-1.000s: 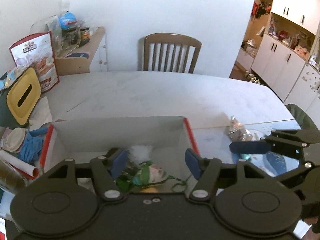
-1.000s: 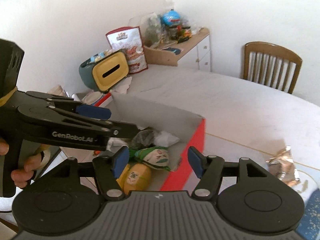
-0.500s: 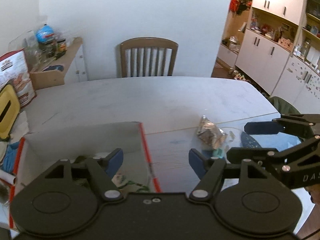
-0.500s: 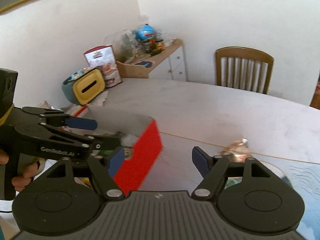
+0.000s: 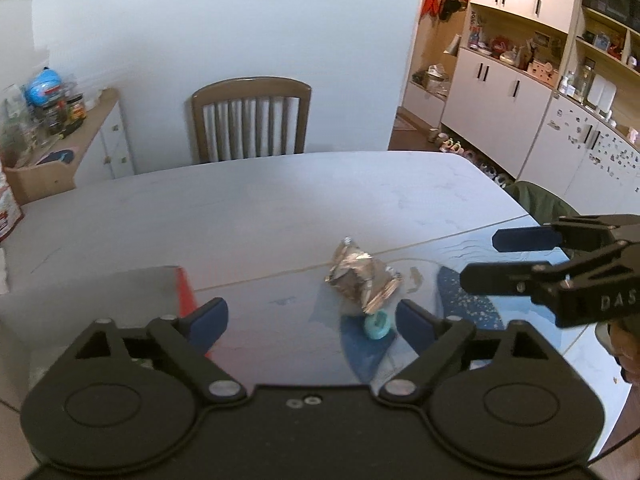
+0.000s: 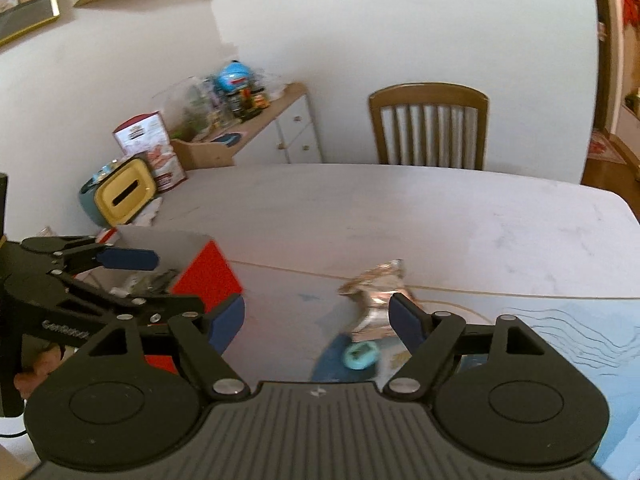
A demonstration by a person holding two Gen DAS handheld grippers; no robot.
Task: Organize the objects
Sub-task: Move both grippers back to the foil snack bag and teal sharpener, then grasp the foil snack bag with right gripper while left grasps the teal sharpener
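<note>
A crumpled silver foil wrapper [image 5: 360, 278] [image 6: 376, 292] lies on the white table, with a small teal object [image 5: 377, 325] [image 6: 360, 356] just in front of it. My left gripper [image 5: 312, 314] is open and empty, hovering short of both. My right gripper [image 6: 318, 314] is open and empty too, with the wrapper just beyond its right fingertip. The red-sided cardboard box [image 6: 208, 276] [image 5: 184, 288] sits to the left, holding several packets. In the left wrist view the right gripper [image 5: 516, 258] comes in from the right edge.
A wooden chair [image 5: 250, 120] [image 6: 430, 126] stands at the table's far side. A side cabinet [image 6: 256, 136] crowded with jars, a yellow-faced tissue box [image 6: 124, 196] and a snack bag [image 6: 148, 148] line the left. White cupboards [image 5: 520, 92] fill the right. A blue patterned mat [image 6: 560, 320] lies under the glass.
Both grippers have swung right, away from the box and toward the foil wrapper and teal object. Both stayed open and empty. The box has slid to the left edge of each view.
</note>
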